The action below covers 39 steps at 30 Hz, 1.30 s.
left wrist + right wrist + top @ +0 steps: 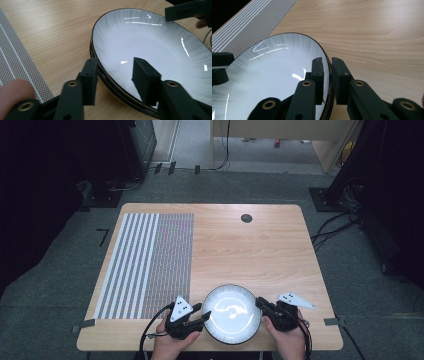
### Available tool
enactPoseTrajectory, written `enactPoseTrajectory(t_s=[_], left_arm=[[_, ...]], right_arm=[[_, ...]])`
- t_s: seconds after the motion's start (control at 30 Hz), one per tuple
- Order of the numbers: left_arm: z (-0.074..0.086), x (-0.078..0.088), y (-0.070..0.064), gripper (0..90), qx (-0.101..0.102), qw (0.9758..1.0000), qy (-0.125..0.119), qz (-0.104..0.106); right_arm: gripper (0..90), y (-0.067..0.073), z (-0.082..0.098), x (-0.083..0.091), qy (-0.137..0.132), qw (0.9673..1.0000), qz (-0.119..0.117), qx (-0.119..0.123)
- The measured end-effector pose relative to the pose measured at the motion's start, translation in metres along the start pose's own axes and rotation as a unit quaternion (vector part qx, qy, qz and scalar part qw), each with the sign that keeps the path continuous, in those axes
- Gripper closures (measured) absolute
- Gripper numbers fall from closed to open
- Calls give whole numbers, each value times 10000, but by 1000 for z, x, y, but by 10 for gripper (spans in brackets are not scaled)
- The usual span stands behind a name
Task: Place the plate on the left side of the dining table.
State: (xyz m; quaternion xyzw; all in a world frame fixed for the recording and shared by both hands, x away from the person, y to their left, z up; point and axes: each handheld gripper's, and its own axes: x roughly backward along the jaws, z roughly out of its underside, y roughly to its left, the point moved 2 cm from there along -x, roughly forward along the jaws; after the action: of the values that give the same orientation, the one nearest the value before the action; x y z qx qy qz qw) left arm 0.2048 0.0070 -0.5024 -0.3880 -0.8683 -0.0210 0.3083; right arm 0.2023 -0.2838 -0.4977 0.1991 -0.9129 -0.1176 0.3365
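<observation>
High view first: your two hands sit at the near edge of the wooden table (260,245), with the white plate (232,313) between them. It looks like a stack, because the left gripper view shows more than one dark rim (113,86) under the top plate. A striped mat (145,265) lies just left of the plate, not touching it.

Your right gripper (327,75) has its jaws pinched on the right rim of the plate, one jaw inside the bowl and one outside. That side looks ready.

Your left gripper (115,75) has one jaw outside the rim and one jaw over the white inside. The jaws are partly apart, and there is a gap you can see on both sides. It is not pressing the rim yet.

To do this step well, I think you should slide the left jaws a bit deeper over the rim and then squeeze until both pads touch. Try to catch the same plate on both sides, or one side may tip when you lift. Lift both hands together and keep the plate flat. The rim is shiny, so it could slip.

You can read no words or brand names anywhere. The grey plates (180,308) on top of the grippers have only small dark dots.
</observation>
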Motion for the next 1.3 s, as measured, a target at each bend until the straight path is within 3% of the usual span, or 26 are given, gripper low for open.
enactPoseTrajectory(t_s=[0.2, 0.5, 0.67, 0.83, 1.0, 1.23, 1.27, 1.3], left_arm=[[1, 0, 5, 675, 194, 9997, 118, 72], [1, -2, 3, 672, 215, 9997, 124, -27], [2, -3, 2, 659, 247, 9996, 126, -32], [2, -4, 3, 639, 262, 9995, 159, -19], [2, -4, 3, 642, 221, 9996, 193, -37], [1, -3, 5, 620, 236, 9995, 185, -60], [1, -2, 5, 609, 272, 9995, 155, -47], [0, -1, 7, 603, 283, 9995, 144, -79]], right_arm=[[857, 1, 1, -1, 94, 9999, 103, -73], [818, 10, 4, -2, -55, 9991, 430, -17], [873, 11, 5, -4, -135, 9982, 589, -7], [886, 9, 5, -5, -201, 9986, 462, -155], [898, 3, 2, -4, -201, 9984, 252, -467], [900, 2, 1, -2, -196, 9984, 222, -490], [900, 3, 1, 0, -240, 9984, 245, -459], [900, 5, -3, 5, -387, 9982, 399, -242]])
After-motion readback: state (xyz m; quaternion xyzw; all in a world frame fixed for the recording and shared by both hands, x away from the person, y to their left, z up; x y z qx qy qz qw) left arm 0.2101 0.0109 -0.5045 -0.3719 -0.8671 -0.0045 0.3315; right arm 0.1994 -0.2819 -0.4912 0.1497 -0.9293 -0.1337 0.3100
